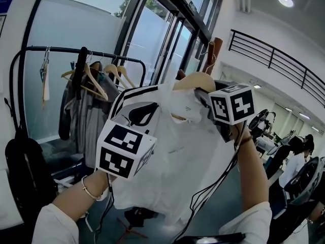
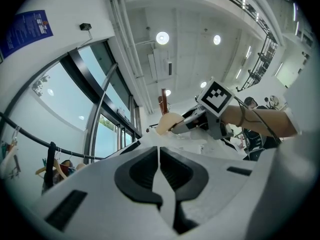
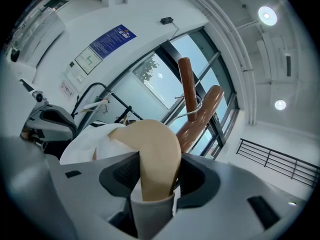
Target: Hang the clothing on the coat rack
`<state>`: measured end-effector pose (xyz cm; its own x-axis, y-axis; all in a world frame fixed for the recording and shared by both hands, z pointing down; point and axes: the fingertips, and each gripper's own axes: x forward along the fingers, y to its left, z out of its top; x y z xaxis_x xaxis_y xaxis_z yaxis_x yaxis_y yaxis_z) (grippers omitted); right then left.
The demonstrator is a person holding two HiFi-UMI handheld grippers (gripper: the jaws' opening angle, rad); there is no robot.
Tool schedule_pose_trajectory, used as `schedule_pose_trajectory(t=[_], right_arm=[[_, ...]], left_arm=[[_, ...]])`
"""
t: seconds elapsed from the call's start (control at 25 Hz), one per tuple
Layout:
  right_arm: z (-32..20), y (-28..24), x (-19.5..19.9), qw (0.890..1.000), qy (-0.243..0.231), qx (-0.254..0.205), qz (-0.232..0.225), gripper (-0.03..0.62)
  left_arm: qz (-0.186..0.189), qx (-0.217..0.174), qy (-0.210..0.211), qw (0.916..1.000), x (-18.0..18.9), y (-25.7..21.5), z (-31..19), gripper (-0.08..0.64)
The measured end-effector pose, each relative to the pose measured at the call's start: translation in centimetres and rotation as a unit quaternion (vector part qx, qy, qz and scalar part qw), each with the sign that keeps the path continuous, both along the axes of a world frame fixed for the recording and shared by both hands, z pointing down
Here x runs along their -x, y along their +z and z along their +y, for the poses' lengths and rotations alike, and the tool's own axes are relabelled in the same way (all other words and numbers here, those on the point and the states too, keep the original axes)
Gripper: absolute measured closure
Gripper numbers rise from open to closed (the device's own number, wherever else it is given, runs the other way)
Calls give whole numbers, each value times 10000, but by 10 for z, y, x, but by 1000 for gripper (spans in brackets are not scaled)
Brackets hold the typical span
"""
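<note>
Between the jaws of the left hand-held gripper [image 2: 159, 151]: a thin fold of the white shirt [image 1: 177, 151], pads closed tight on it with only the cloth's thickness between them. Points somewhat upward and holds that side of the garment up, marker cube turned toward the head camera.

Across from it, right hand-held gripper [image 3: 159, 156] lying level, jaws spread wide either side of the rounded shoulder end of a pale wooden hanger [image 1: 195, 80]. Wood leaning against one pad, a sliver of dark gap at the other, so no firm squeeze to be seen. White cloth tucked under the wood, down in the throat of the jaws.

Outward from both: shirt draped over the hanger and hanging slack between the two raised forearms, well clear of the floor. Thin bracelet [image 1: 87, 189] on the left wrist, just below that gripper's cube.

Just past the hanger's top, metal hook [image 3: 192, 111] right up against the brown wooden pegs of the coat rack [image 3: 187, 84]; cannot tell whether already resting on one.

Farther left in the head view, black clothes rail [image 1: 66, 50] with bare wooden hangers [image 1: 114, 72] and a grey garment [image 1: 86, 111] on it. Behind everything, tall glass doors [image 1: 152, 39]. Off to the right, people [image 1: 299, 156] at the back of the hall.
</note>
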<state>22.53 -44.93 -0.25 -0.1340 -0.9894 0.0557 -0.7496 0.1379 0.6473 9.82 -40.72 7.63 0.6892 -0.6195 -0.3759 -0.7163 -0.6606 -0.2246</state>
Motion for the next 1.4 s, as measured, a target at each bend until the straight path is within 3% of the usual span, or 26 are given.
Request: schedule_pose_trajectory(t=[0.32, 0.76, 1.12, 1.4], right_arm=[[-3, 12, -10, 9998, 13, -75, -163, 362], [5, 7, -9, 9974, -141, -647, -270, 331], [49, -3, -11, 9903, -450, -1284, -289, 325], [103, 43, -10, 9840, -916, -1505, -277, 327]], left_arm=[[48, 233, -4, 9997, 1, 18, 3, 551], [-33, 408, -176, 9990, -4, 41, 14, 551], [7, 866, -255, 9959, -16, 74, 14, 551], [63, 1105, -312, 9934, -26, 104, 18, 551]])
